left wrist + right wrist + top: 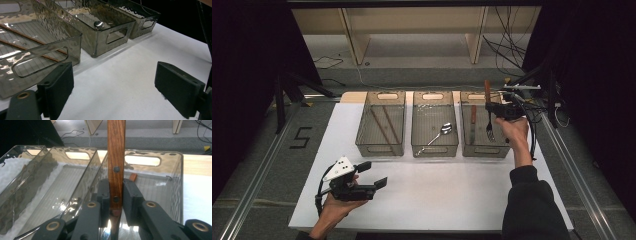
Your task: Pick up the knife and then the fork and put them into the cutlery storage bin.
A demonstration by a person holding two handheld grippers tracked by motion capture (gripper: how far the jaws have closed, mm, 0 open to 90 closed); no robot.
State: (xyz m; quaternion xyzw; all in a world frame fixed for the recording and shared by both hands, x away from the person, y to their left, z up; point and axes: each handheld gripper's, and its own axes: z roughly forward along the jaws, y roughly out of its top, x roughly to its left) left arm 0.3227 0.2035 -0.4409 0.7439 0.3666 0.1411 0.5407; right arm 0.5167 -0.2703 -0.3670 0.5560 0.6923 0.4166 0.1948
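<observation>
The right gripper (492, 107) clamps a wooden-handled fork (489, 117) upright, tines at six o'clock above the right bin (507, 150); left gripper (374, 175) hangs open, empty.

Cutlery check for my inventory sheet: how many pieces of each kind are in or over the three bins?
Chopsticks: 2, in the left bin
Spoon: 1, in the middle bin
Knife: 1, in the right bin
Fork: 1, held over the right bin by the right tongs
Total: 5
</observation>
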